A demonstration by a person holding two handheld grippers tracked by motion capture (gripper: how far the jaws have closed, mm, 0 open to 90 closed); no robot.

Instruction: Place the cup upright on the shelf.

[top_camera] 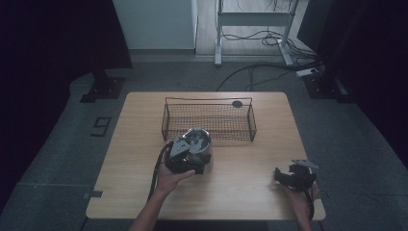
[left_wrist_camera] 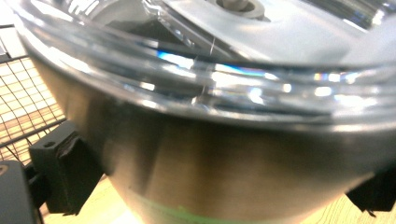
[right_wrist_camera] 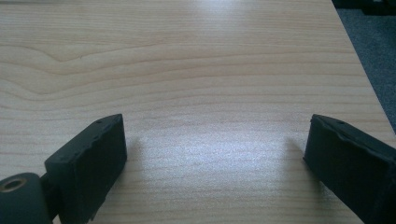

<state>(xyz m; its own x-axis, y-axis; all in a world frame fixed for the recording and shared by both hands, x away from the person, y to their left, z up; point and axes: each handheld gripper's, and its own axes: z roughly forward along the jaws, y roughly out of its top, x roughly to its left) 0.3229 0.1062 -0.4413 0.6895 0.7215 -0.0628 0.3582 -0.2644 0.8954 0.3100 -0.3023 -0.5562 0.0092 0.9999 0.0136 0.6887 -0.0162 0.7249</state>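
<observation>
Gripping a steel pot (top_camera: 201,146) with a glass lid, the left hand-held gripper (top_camera: 185,156) has its jaws pressed against the pot's two sides; in the left gripper view the brushed metal wall (left_wrist_camera: 224,172) sits between the black pads (left_wrist_camera: 65,172), and the lid's clear rim (left_wrist_camera: 219,84) curves across above them. The pot is on the desk (top_camera: 144,144), just in front of the wire basket (top_camera: 210,120), close to that basket's near wall and toward its left half. I cannot tell whether its base rests on the wood or is slightly raised.

The basket holds nothing that I can make out, apart from a small dark round thing (top_camera: 237,103) at its far rim. The right hand-held gripper (top_camera: 291,177) rests near the desk's right front corner, well apart from the pot, its jaws spread wide over bare wood (right_wrist_camera: 210,93) with nothing between them.

Judging from this, the grasp is made and the work is at an early stage: if the pot is meant for the basket, the lift over the near wall and the setting down inside are not yet done.
</observation>
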